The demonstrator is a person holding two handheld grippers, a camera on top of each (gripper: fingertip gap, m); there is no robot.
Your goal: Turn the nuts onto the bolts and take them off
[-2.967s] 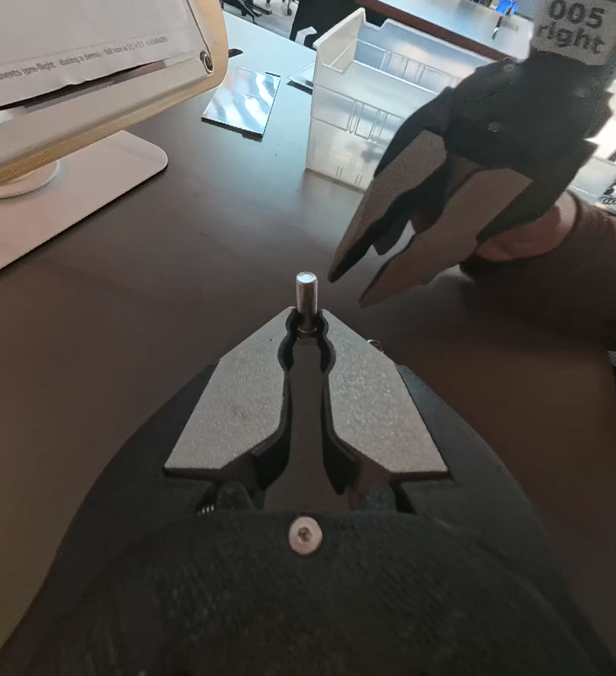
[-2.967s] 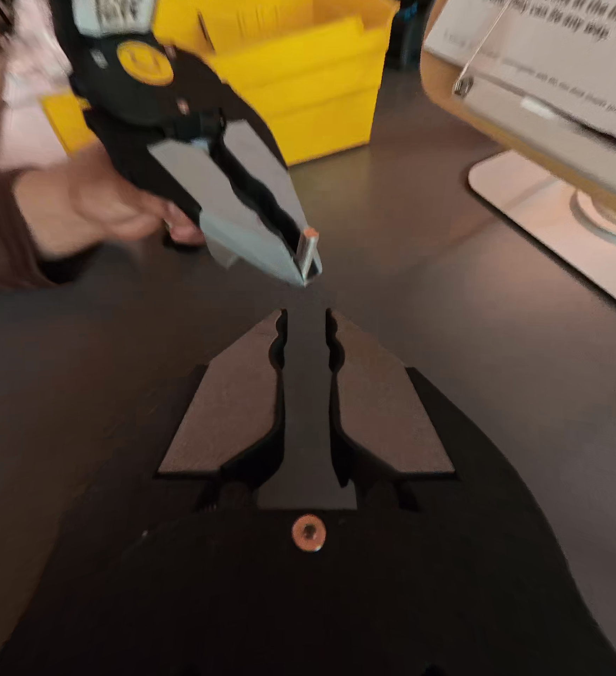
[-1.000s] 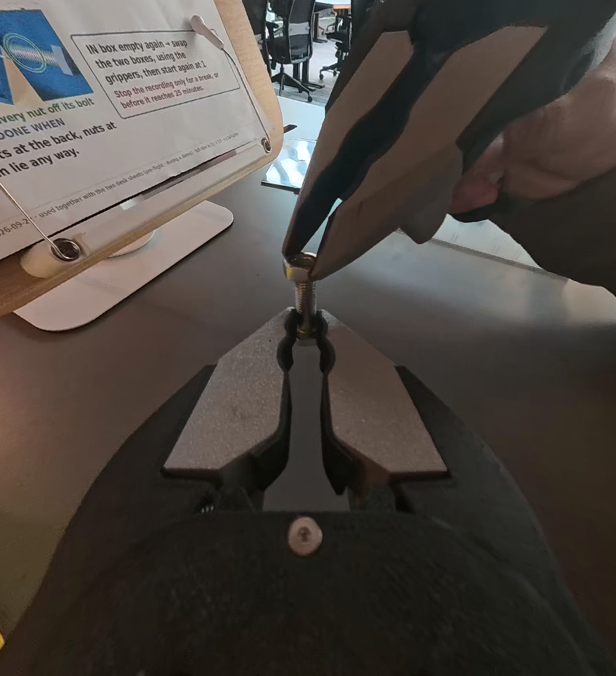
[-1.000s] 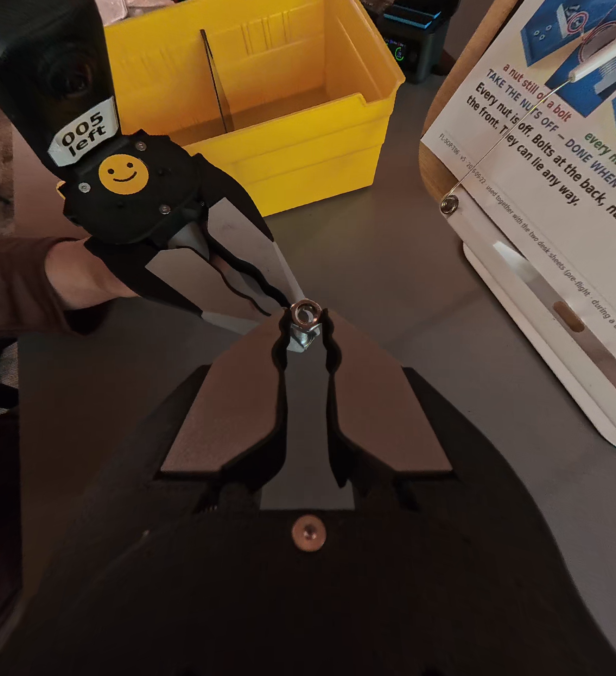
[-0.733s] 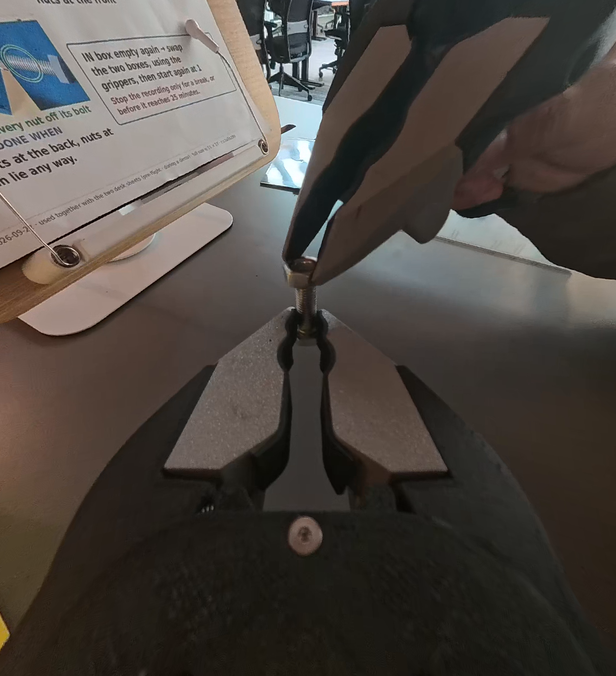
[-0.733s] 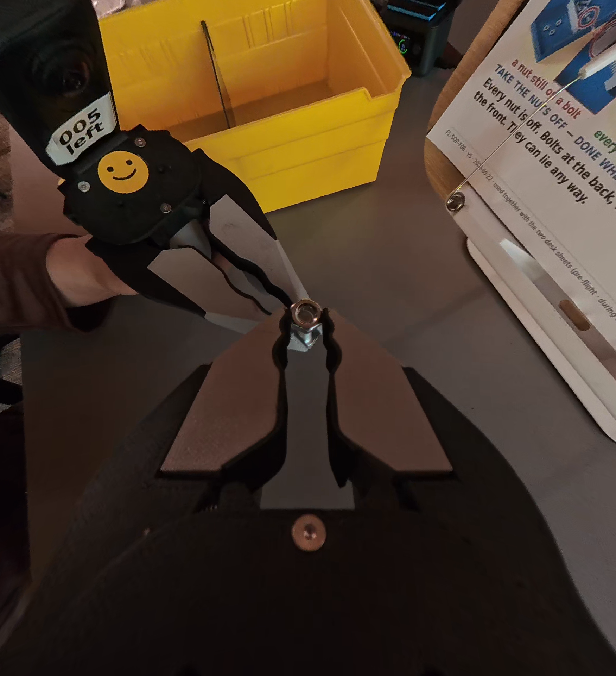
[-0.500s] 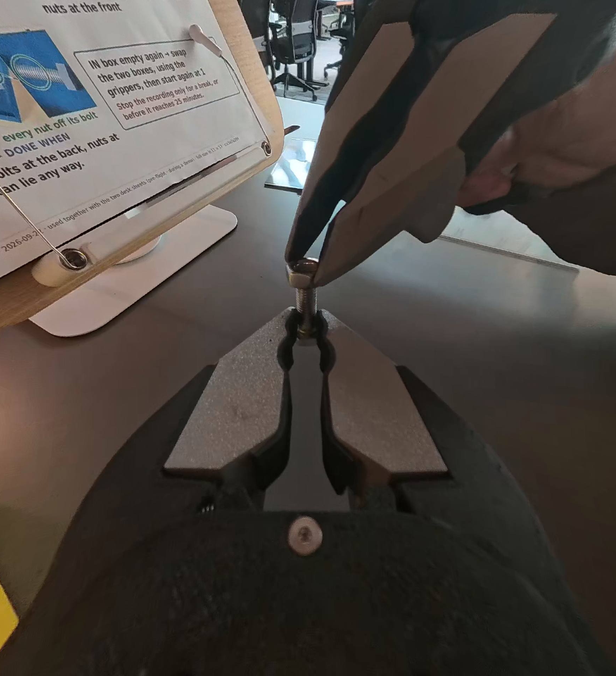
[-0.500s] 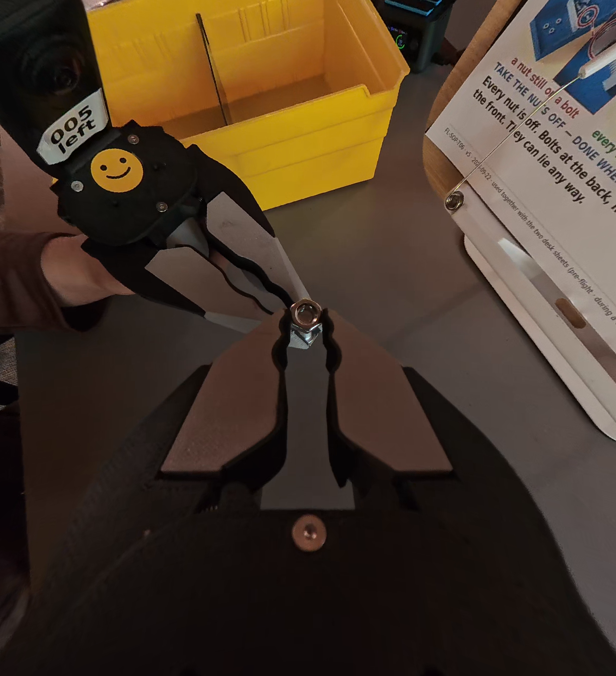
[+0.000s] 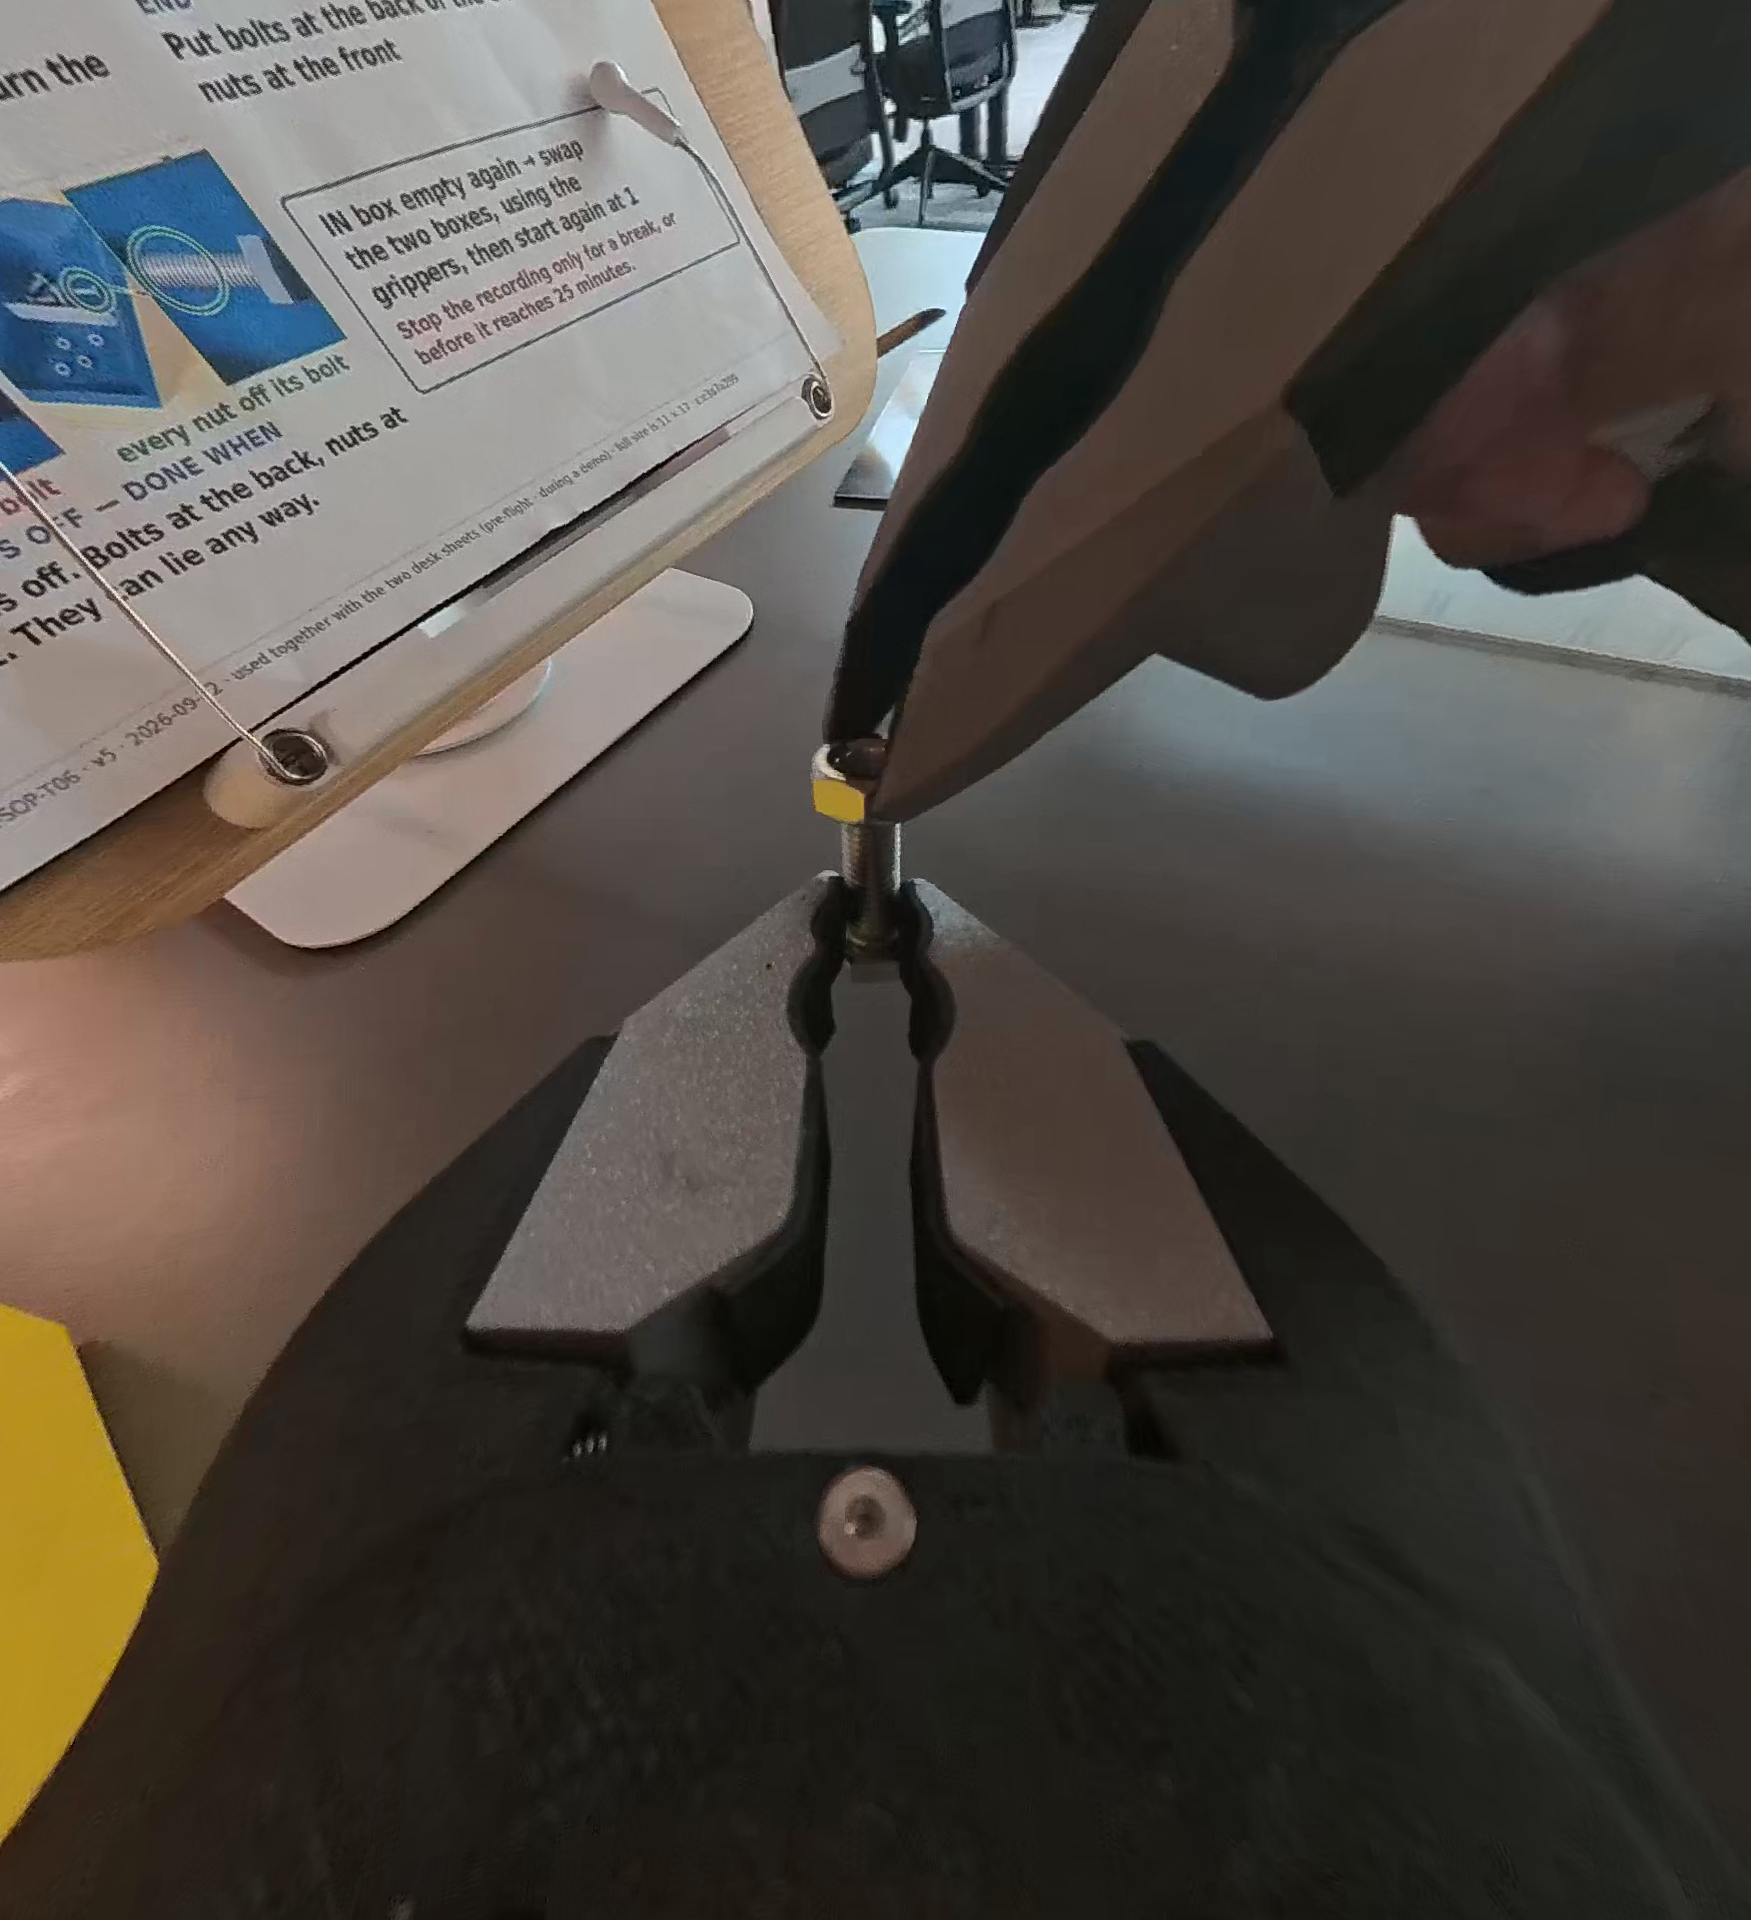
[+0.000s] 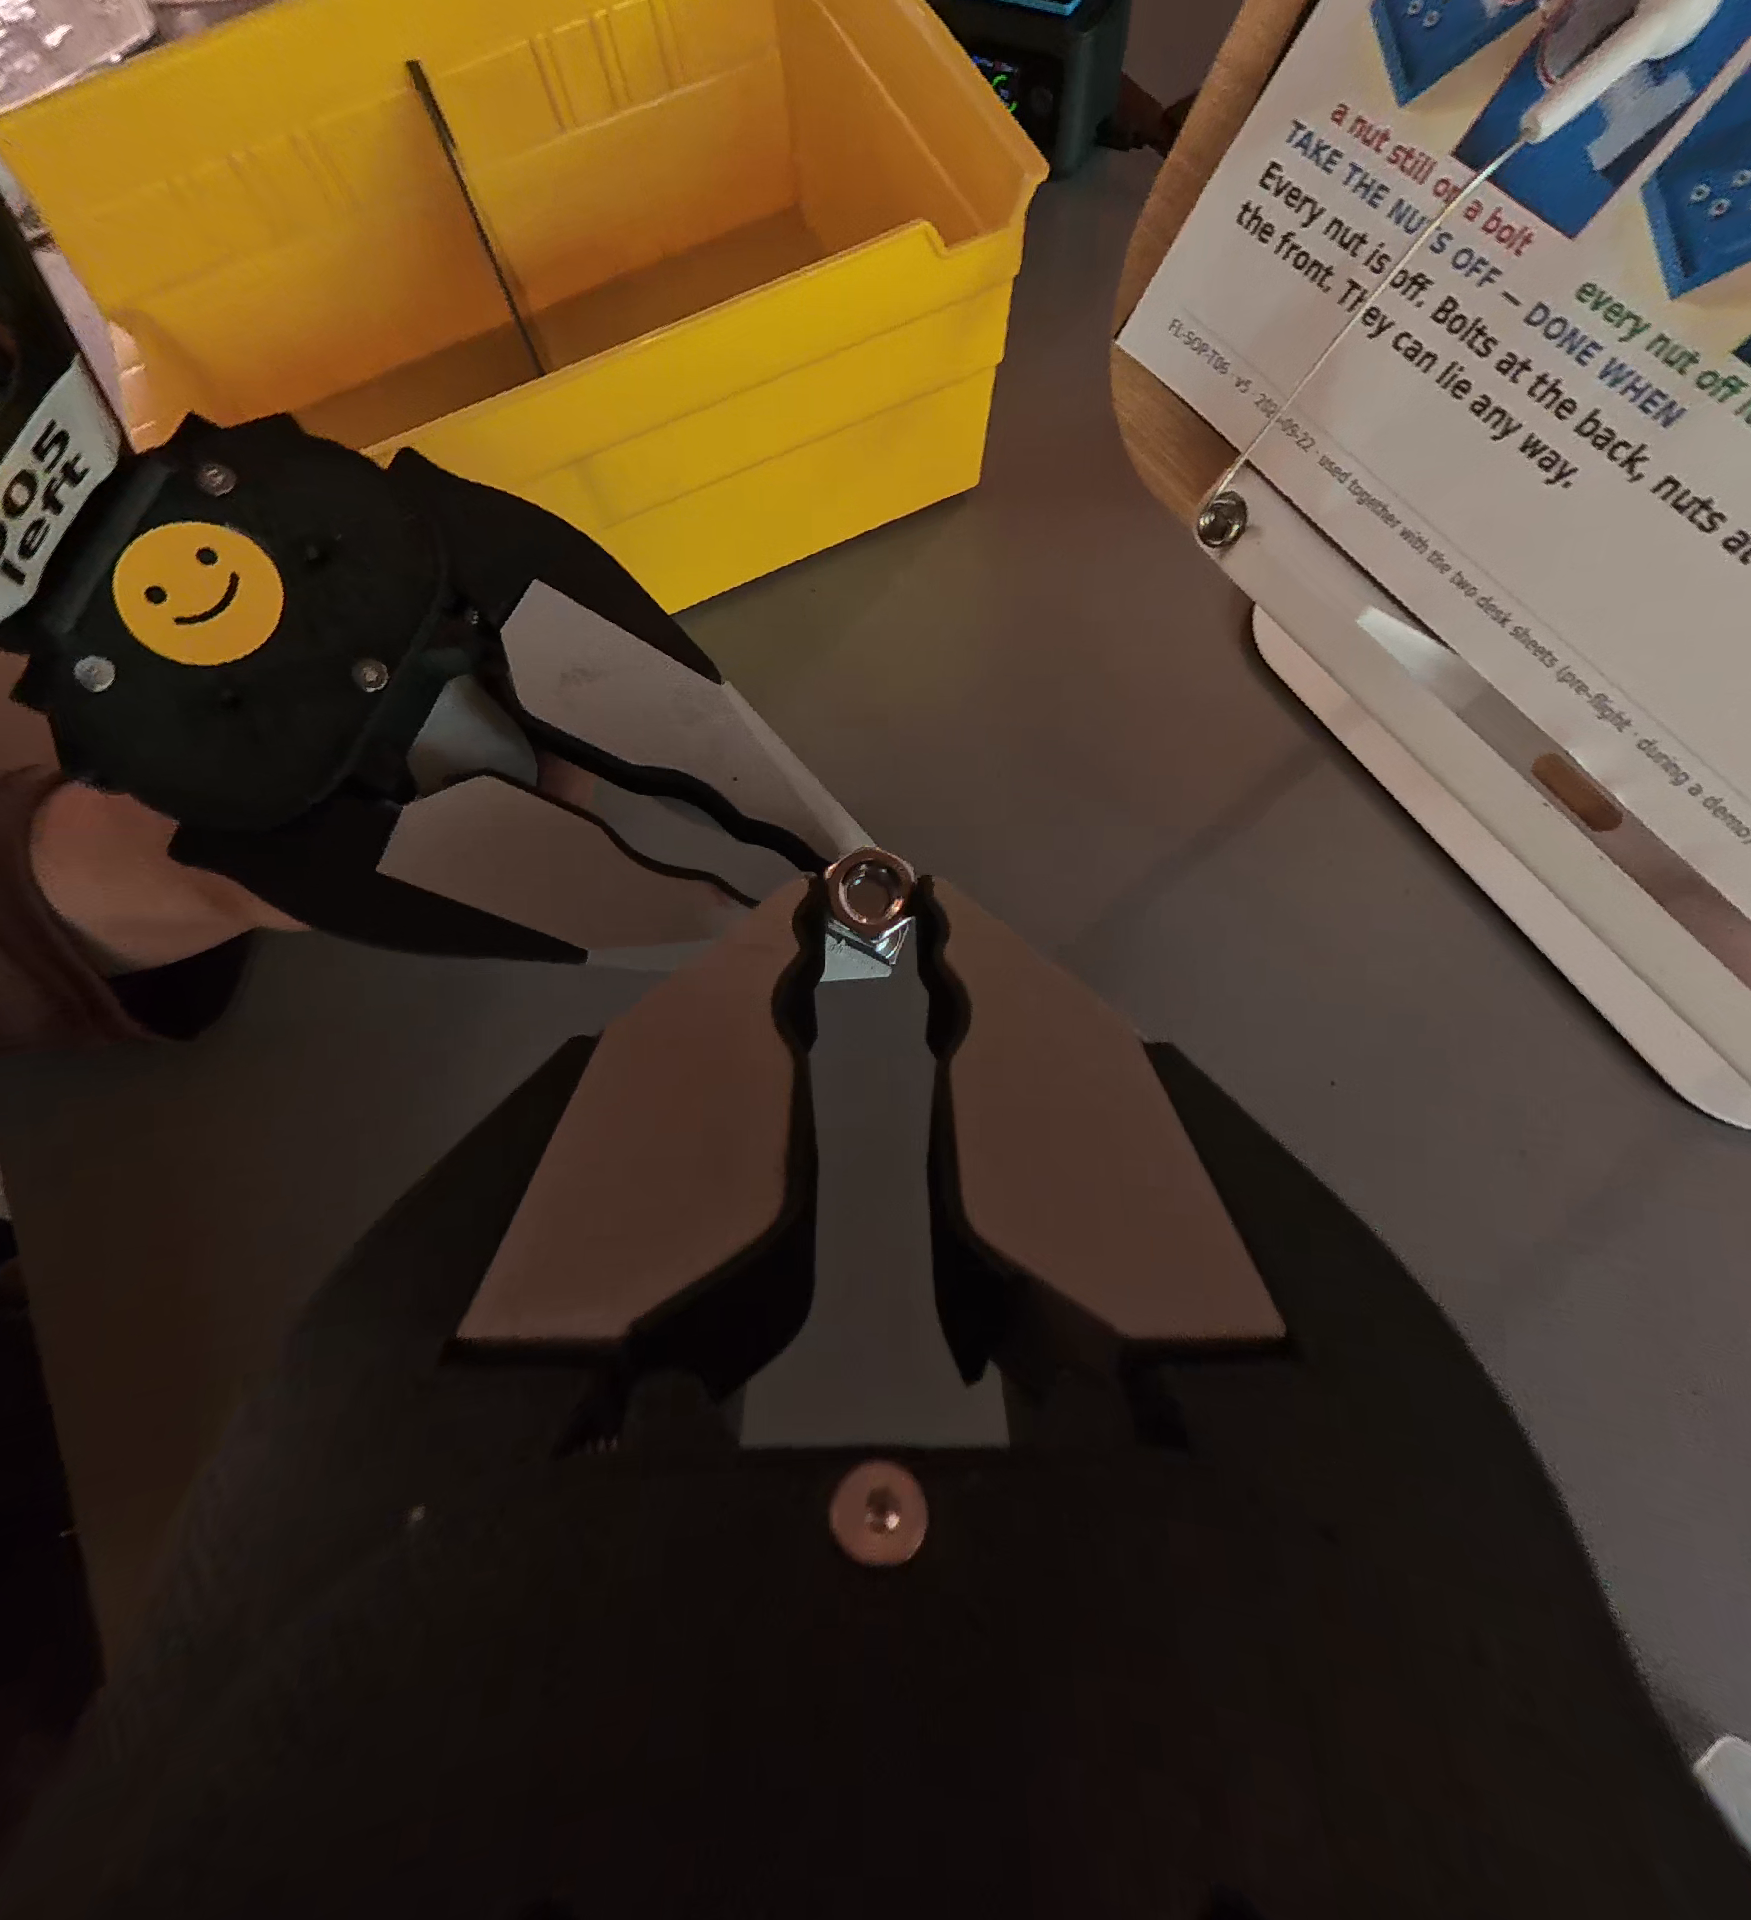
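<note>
left gripper (image 9: 869, 930) has its fingers pinched on the lower end of a bolt (image 9: 871, 862), holding it upright above the dark table (image 9: 1370, 1039) with the threaded shank sticking up past the tips. right gripper (image 9: 866, 774) comes in from above and to the right, and its tips are closed on the hex nut (image 9: 838, 795) sitting at the very top of the threads — nut looks square on the bolt, not tilted.

from the right wrist view you look straight down through the nut (image 10: 866, 896), bolt end showing in the hole, the bolt head (image 10: 866, 951) peeking out just below between the right gripper (image 10: 866, 904) tips. the left gripper (image 10: 798, 883) reaches in from the left, black body with a yellow smiley sticker (image 10: 198, 592) on it.

a yellow bin (image 10: 580, 312) with a thin divider sits behind the left gripper — can't see anything in the part that shows. a wooden stand with an instruction sheet (image 9: 331, 364) is off to the side on its white base.
</note>
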